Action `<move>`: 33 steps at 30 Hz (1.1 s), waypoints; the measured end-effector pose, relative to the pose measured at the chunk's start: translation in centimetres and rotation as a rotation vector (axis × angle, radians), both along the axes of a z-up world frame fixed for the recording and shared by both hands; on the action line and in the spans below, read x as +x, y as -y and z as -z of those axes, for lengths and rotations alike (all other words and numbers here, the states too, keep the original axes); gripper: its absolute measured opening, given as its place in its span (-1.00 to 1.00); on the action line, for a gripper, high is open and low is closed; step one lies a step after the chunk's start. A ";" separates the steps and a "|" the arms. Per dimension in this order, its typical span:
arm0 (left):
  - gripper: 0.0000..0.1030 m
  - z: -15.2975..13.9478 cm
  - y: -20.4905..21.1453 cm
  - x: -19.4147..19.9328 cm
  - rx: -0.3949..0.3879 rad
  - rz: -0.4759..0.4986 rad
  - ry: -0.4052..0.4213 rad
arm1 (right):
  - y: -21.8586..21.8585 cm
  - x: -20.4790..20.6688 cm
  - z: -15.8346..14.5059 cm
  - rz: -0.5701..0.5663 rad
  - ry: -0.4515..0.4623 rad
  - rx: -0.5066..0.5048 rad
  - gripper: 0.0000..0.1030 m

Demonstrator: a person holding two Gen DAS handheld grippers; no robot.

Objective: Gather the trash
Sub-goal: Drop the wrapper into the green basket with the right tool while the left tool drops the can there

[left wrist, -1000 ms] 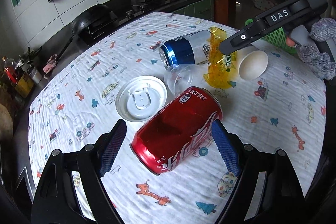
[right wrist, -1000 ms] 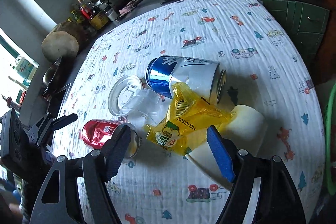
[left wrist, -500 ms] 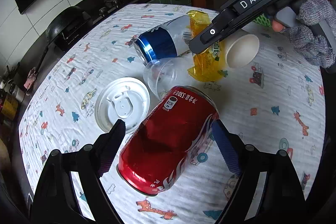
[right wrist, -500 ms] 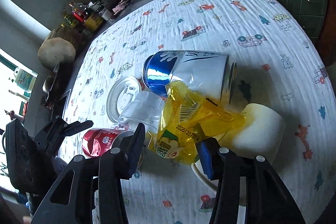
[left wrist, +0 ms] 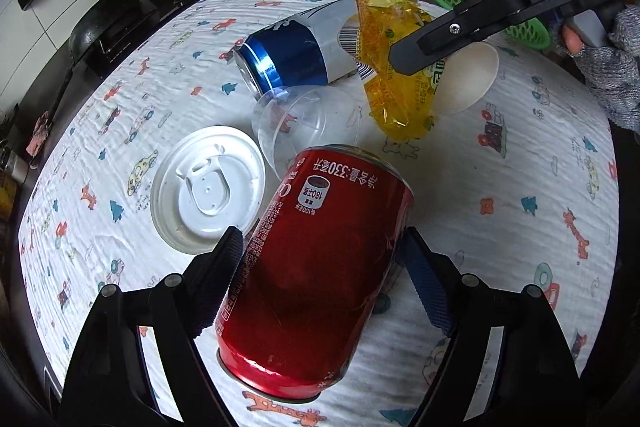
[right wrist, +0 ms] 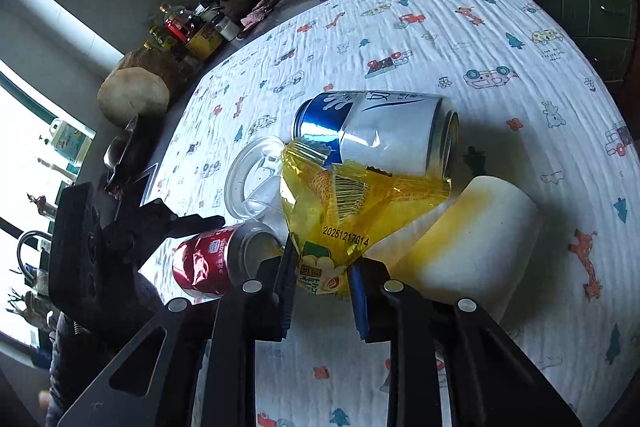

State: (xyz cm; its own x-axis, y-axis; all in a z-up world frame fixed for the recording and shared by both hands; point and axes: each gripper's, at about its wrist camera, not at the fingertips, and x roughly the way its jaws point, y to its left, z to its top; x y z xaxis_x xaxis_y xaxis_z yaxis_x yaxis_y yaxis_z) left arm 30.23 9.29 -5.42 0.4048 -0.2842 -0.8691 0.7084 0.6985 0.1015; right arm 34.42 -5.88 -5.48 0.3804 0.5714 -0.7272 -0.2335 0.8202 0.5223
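A dented red soda can [left wrist: 340, 211] lies on its side on the cartoon-print tablecloth [left wrist: 500, 211]. My left gripper [left wrist: 320, 239] straddles it with the jaws closing. The left pad [left wrist: 224, 267] is against the can and the right pad [left wrist: 424, 287] stands just off it. In the right wrist view the same can [right wrist: 204, 259] lies at the lower left. My right gripper [right wrist: 322, 275] is shut on the lower end of a crinkled yellow wrapper [right wrist: 340, 203], which drapes over the other trash. In the left wrist view the wrapper [left wrist: 396, 87] hangs from that gripper's black finger [left wrist: 460, 31].
A blue-and-white can [left wrist: 296, 55] lies behind the wrapper, with a clear plastic cup [left wrist: 308, 131] and a white lid [left wrist: 208, 191] beside it. A white paper cup [right wrist: 472, 239] lies on its side to the right. A green basket [left wrist: 524, 31] stands beyond the table; a stove and wok [left wrist: 116, 23] are at the back.
My left gripper came down and forward until its jaws straddled the red can. My right gripper closed from wide open onto the yellow wrapper and raised it slightly.
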 end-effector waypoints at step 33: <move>0.42 -8.5 12.8 -5.3 -0.286 -0.151 0.037 | 31.7 -7.9 -0.1 0.456 0.147 -0.169 -0.55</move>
State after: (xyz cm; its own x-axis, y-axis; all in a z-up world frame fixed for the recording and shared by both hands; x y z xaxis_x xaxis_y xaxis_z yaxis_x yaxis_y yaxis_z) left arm 24.98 -3.48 3.09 0.4905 -0.4492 -0.7468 0.5940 0.7993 -0.0906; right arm 26.52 -37.59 -5.34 0.6690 0.2017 -0.7154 0.1076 0.9261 0.3616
